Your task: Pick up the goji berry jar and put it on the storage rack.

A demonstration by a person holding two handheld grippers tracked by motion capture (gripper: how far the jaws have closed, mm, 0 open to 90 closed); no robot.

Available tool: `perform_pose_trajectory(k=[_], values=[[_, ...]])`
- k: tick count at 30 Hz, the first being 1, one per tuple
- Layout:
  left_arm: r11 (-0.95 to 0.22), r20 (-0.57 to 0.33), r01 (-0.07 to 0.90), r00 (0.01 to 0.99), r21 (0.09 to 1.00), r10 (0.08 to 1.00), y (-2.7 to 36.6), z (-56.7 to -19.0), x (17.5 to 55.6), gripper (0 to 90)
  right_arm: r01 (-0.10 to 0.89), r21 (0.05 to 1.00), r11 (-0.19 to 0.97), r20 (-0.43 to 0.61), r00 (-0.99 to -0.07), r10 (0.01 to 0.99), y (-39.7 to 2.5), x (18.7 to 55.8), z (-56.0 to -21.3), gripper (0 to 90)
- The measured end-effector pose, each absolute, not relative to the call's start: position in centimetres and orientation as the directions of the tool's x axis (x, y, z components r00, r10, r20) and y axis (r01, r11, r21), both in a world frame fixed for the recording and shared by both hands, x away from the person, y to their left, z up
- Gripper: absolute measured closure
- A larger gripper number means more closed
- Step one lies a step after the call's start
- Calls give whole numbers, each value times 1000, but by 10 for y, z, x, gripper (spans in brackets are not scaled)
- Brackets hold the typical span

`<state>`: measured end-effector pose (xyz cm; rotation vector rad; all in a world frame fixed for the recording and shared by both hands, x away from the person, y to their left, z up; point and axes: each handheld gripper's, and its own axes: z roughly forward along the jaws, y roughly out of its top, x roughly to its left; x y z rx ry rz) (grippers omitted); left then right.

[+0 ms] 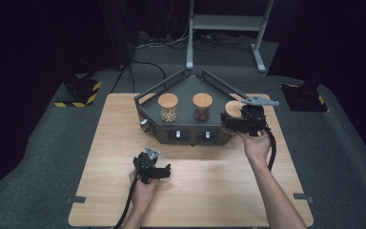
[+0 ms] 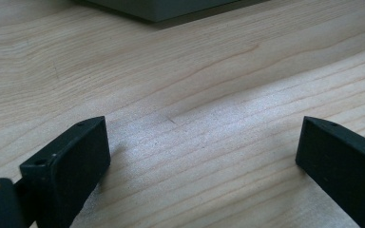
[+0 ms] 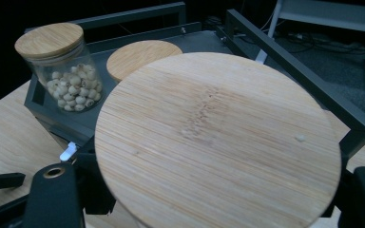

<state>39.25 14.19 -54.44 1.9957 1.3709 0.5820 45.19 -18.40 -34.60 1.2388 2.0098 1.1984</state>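
Observation:
A dark grey rack (image 1: 183, 126) at the back of the wooden table (image 1: 209, 191) carries two glass jars with round wooden lids. One jar holds pale beads (image 1: 167, 108) and the other holds brown nuts (image 1: 202, 106). My right gripper (image 1: 228, 122) is shut on a third jar (image 1: 233, 109) at the rack's right end. In the right gripper view that jar's wooden lid (image 3: 218, 137) sits between the black fingers (image 3: 52, 194), with the pale-bead jar (image 3: 64, 71) behind it. My left gripper (image 1: 167, 171) rests low over the bare table in front of the rack, open with nothing between its fingers (image 2: 71, 161).
The rack has raised dark rails (image 3: 290, 71) along its back sides and small knobs (image 1: 177, 135) on its front face. Beyond the table are a grey carpet, a metal stand (image 1: 228, 21) and two yellow-black striped bases (image 1: 78, 93).

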Motion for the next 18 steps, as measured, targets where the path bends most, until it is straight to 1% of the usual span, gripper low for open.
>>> perform_pose_trajectory(k=[11, 18], values=[[-254, 4, 650, 360, 717, 933, 142, -544, 392, 42, 469, 858, 208, 27, -445, 895, -181, 464, -349, 258], [-254, 5, 650, 360, 716, 933, 142, -544, 392, 42, 471, 855, 217, 20, -447, 894, -179, 468, -352, 258]])
